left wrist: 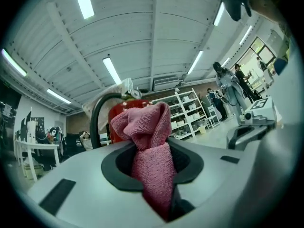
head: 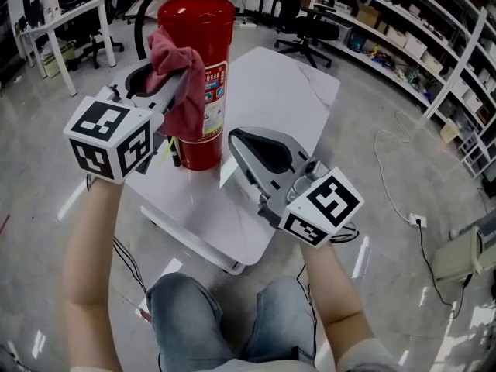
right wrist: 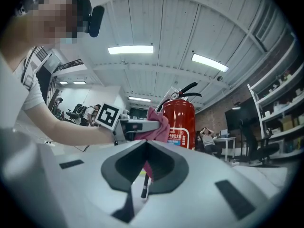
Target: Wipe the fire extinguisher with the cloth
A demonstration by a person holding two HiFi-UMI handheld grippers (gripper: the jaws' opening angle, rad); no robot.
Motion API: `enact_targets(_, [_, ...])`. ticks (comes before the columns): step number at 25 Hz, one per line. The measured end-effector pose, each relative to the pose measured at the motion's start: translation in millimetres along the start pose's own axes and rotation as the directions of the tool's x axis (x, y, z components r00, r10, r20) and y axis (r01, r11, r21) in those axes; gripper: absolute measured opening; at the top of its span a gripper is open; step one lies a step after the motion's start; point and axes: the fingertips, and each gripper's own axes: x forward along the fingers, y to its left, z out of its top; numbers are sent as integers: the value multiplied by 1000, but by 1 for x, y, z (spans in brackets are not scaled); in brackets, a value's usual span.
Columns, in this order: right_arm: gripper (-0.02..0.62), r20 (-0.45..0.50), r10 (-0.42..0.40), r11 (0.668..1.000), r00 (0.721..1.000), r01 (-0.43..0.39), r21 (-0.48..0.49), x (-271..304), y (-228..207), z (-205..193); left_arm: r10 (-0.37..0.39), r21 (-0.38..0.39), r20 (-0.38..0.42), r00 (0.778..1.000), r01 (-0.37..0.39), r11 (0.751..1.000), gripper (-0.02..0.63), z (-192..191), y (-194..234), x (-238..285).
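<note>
A red fire extinguisher (head: 203, 29) with a black hose stands upright on the white table (head: 287, 91). My left gripper (head: 183, 77) is shut on a pink cloth (head: 180, 91), which hangs bunched against the left side of the cylinder. In the left gripper view the cloth (left wrist: 151, 146) fills the gap between the jaws, and the extinguisher (left wrist: 119, 114) is just behind it. My right gripper (head: 234, 136) hovers to the right of the extinguisher's base, shut with nothing in it. The right gripper view shows the extinguisher (right wrist: 181, 125) ahead and the cloth (right wrist: 158, 123) against it.
A black marker (head: 175, 155) lies on the table by the extinguisher's base. An office chair (head: 306, 25) stands beyond the table, with shelving (head: 418, 45) along the right. A white desk (head: 70, 18) is at the far left. A cable and socket (head: 416, 221) lie on the floor at right.
</note>
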Motion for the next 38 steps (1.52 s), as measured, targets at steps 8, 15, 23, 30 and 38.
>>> enact_targets(8, [9, -19, -3, 1000, 1000, 4, 19, 0, 2, -10, -20, -72, -117, 993, 12, 997, 114, -64, -15, -5])
enact_targets(15, [9, -35, -4, 1000, 999, 5, 21, -4, 5, -19, -86, -122, -70, 994, 77, 990, 112, -46, -28, -22])
enact_targets(23, [9, -39, -5, 998, 999, 8, 58, 46, -16, -25, -155, -150, -57, 986, 145, 978, 112, -60, -18, -37])
enact_targets(30, [9, -58, -20, 983, 998, 30, 181, 81, -34, 21, -200, -191, -77, 977, 182, 964, 112, -15, -4, -31])
enact_targets(38, [9, -132, -3, 977, 991, 31, 212, 79, -15, 93, -219, -244, -103, 970, 188, 951, 112, 50, -7, -54])
